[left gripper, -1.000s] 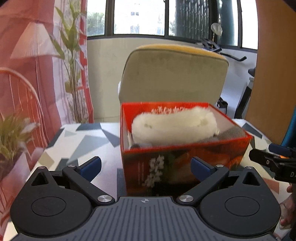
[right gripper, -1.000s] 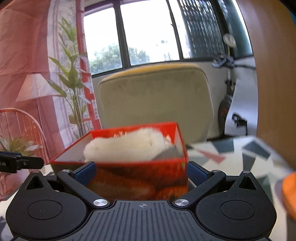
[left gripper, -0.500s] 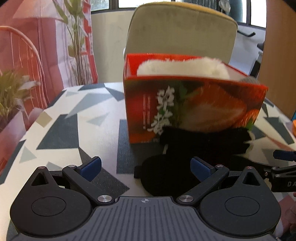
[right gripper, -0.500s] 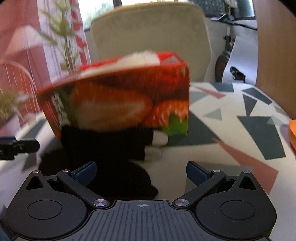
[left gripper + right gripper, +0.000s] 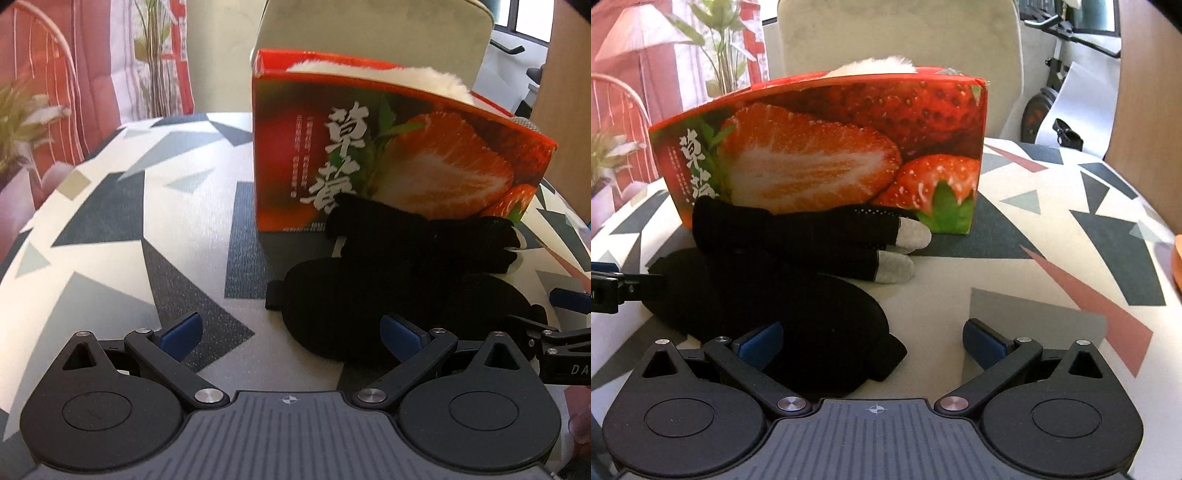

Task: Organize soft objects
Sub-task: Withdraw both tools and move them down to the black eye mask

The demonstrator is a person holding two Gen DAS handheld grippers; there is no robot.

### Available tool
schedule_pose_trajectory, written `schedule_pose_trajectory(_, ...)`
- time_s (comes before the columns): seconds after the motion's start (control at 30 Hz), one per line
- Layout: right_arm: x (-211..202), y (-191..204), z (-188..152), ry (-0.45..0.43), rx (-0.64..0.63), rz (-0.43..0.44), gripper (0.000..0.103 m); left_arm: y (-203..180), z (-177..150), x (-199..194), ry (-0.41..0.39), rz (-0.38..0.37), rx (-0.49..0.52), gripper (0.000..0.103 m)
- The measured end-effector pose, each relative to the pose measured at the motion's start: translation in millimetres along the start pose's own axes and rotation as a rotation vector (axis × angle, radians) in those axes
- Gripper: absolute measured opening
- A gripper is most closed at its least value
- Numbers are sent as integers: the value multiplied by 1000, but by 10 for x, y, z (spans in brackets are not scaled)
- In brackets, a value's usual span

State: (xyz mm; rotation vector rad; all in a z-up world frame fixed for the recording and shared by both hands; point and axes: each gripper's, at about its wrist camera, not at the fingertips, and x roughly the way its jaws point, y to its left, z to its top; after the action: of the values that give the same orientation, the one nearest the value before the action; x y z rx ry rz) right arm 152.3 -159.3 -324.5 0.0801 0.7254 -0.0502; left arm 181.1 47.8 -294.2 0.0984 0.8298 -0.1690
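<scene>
Black fabric, an eye mask [image 5: 798, 325], lay flat on the worktop [image 5: 155, 206] just ahead of both hand-held grippers, long axis crosswise. It sat nearer the right hand-held gripper [image 5: 873, 341] than the left hand-held gripper [image 5: 291, 332]; both were spread wide, holding nothing. A black glove [image 5: 798, 232] lay between mask and strawberry box [image 5: 849, 147], which held white fluff [image 5: 424, 79].

Bright daylight comes from the windows [image 5: 532, 22] at the upper right, blown out white. Fisheye bending curves the table [image 5: 1052, 229] edges; corners vignette dark. Both views are sharp.
</scene>
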Motion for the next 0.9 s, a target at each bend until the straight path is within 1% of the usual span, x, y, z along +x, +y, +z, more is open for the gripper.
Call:
schedule_pose_trajectory(0.13,14,14,16,7,-7,-10,103,29,-22,46,21,-12,-25,103)
schedule_pose_trajectory(0.4,38,7,46,30,-9,-14,103,7,-72,74,-1,1,-1,103)
schedule_pose_trajectory(0.63,34,43,123,109,21,-45,103,-12,-64,63,3,5,-4,103)
schedule_pose_trajectory(0.77,14,29,100,115,28,-38,103,-9,-88,56,-13,5,-5,103)
schedule_pose_trajectory(0.9,2,-25,161,135,53,-28,102,2,-108,45,-23,4,-13,103)
